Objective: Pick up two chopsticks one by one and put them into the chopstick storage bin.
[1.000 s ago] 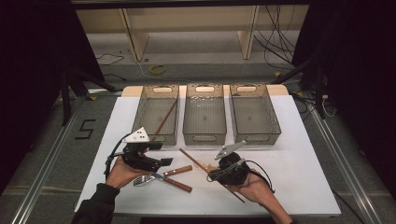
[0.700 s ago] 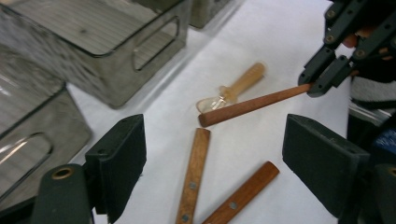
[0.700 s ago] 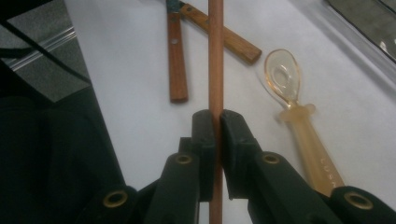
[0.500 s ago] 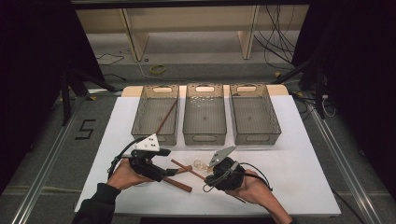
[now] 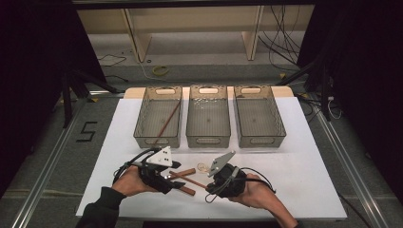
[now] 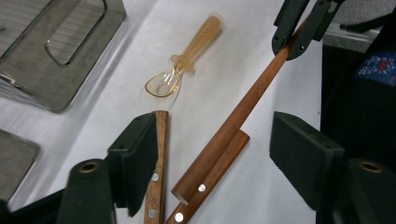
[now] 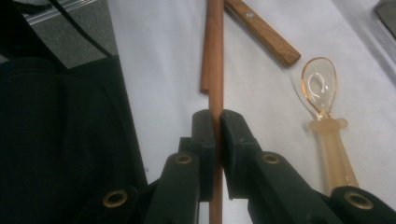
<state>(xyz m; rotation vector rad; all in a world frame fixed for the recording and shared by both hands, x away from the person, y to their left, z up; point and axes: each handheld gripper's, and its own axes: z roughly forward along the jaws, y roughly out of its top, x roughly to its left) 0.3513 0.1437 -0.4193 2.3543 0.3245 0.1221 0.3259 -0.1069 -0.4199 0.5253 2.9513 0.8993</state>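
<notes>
My right gripper (image 7: 214,123) is shut on a long thin wooden stick (image 7: 215,56), which slopes across the white table (image 5: 294,175) towards my left gripper (image 5: 177,182). The left gripper's jaws (image 6: 219,154) stand open and have just been closing. They straddle the stick's far end (image 6: 233,128) and two riveted wooden utensil handles (image 6: 158,163), with the pads pressing on nothing. One handle (image 6: 219,170) lies under the stick. A clear amber spoon (image 6: 184,65) lies just beyond, also beside the right gripper (image 5: 210,186).
Three grey see-through bins stand in a row at the back of the table; the left bin (image 5: 142,118) holds another wooden stick (image 5: 166,122), and the middle bin (image 5: 208,137) and right bin (image 5: 278,123) look empty. Bare white table lies to the right.
My left gripper has moved right along the table until its jaws are around the handles and the stick's end, and the jaws have narrowed. The right gripper has kept its grip and hardly moved.
</notes>
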